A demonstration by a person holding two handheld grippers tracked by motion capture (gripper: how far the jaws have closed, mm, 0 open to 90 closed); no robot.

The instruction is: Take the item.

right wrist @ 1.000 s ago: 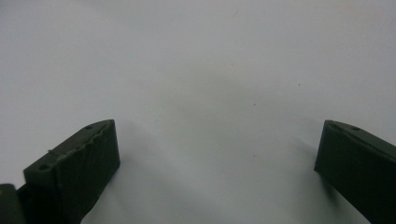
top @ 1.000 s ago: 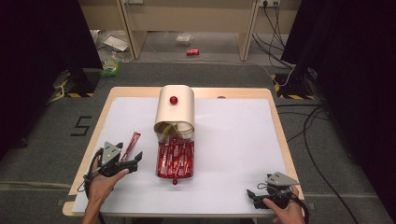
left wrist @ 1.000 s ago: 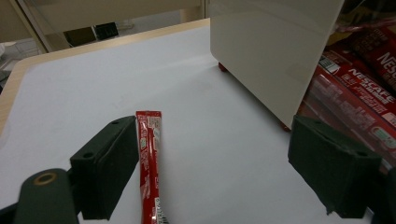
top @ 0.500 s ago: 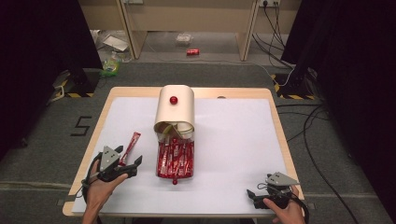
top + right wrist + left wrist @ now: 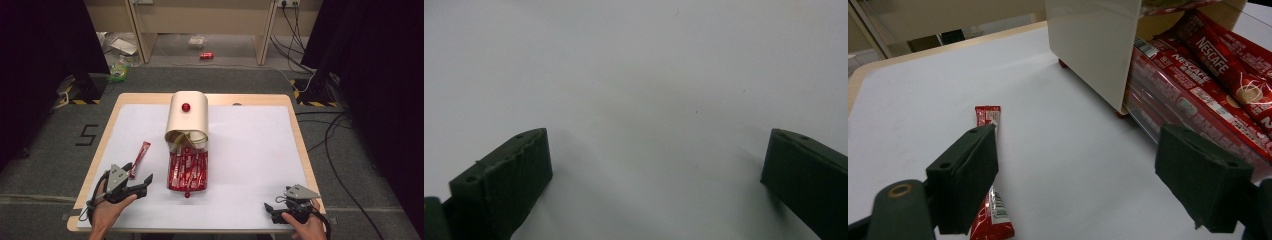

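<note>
High view: left gripper (image 5: 141, 183) at near-left table (image 5: 250, 145) edge, jaws spread wide, nothing between them. Lone red sachet (image 5: 139, 158) just beyond its left jaw, flat on white surface, untouched. Cream dispenser box (image 5: 187, 120) farther ahead and to its right, clear drawer (image 5: 188, 172) of red Nescafe sticks pulled out toward the person. Right gripper (image 5: 272, 210) at near-right corner, jaws likewise spread, empty, over bare table.

Black tongs (image 5: 141, 184) with grey triangular plates; thick square pads (image 5: 965, 175); trailing cables.
</note>
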